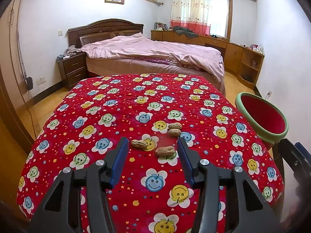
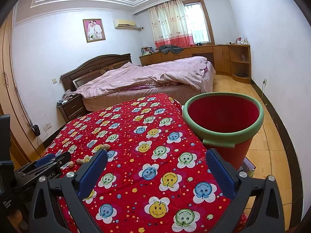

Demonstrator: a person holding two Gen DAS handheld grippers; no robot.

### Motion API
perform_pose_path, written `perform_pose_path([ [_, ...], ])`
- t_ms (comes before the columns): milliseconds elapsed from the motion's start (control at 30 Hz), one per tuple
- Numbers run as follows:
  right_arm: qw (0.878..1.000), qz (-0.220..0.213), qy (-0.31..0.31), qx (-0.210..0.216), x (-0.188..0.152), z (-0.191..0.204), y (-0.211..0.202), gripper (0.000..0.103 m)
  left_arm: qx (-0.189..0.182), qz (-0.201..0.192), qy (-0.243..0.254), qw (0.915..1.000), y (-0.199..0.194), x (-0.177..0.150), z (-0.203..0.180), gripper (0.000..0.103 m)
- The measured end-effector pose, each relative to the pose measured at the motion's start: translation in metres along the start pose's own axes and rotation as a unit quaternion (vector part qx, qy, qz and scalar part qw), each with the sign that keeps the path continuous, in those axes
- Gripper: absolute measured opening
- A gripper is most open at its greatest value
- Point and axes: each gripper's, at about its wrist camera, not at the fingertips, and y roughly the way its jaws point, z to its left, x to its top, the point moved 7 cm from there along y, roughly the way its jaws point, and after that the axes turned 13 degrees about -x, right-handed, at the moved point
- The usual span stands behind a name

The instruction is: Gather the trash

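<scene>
Several peanut shells lie on the red flowered cloth [image 1: 124, 104]: one [image 1: 139, 144] at the left, one [image 1: 165, 151] nearest my fingers, and two [image 1: 174, 132] just beyond, the farther of them [image 1: 175, 125] touching the nearer. My left gripper [image 1: 153, 142] is open and empty, low over the cloth, its fingertips either side of the near shells. A red bin with a green rim [image 2: 223, 119] stands at the table's right edge, also in the left wrist view [image 1: 262, 117]. My right gripper [image 2: 155, 156] is open and empty, left of the bin. Shells [image 2: 103, 147] show at its left.
A bed with a pink quilt [image 1: 155, 52] stands beyond the table, a nightstand [image 1: 72, 68] at its left, wooden cabinets [image 1: 233, 52] along the right wall. The right gripper's finger shows at the right edge of the left wrist view [image 1: 295, 155]. Wooden floor [image 2: 272, 155] surrounds the bin.
</scene>
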Motion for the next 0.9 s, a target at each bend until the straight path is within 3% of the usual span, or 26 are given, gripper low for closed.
perform_pose_path([
  [900, 1.0, 0.0, 0.0, 0.0, 0.0, 0.0006, 0.0001, 0.103, -0.001, -0.001, 0.0, 1.0, -0.0012, 0.0003, 0.0015, 0.052],
])
